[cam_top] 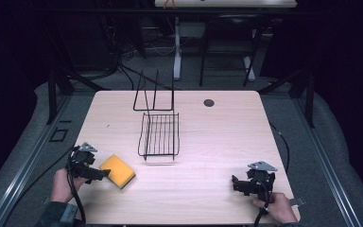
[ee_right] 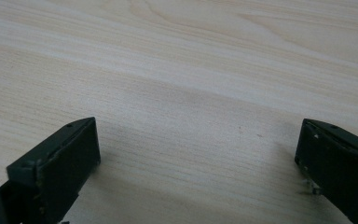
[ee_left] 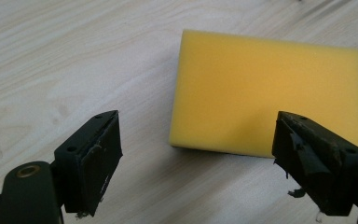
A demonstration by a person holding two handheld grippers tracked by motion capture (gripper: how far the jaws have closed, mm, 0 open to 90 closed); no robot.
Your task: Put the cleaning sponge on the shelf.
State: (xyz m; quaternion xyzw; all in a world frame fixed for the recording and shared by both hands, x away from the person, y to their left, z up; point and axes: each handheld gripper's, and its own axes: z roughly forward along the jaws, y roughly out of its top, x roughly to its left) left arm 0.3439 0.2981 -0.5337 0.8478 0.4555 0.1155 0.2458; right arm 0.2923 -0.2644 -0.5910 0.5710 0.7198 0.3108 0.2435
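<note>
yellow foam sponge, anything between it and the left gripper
Nothing visible. The left gripper is open, with only bare wooden table before the rectangular yellow foam sponge. The black wire rack stands farther off.

one yellow sponge (cam_top: pixel 118 170) lies at 8 o'clock on the one wooden table (cam_top: pixel 217 137), one black wire rack (cam_top: pixel 159 135) stands near centre toward 11 o'clock, and two grippers sit at 8 (cam_top: pixel 99 174) and 4 o'clock (cam_top: pixel 235 183)

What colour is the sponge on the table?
The sponge is yellow. The left gripper view shows it best.
</note>
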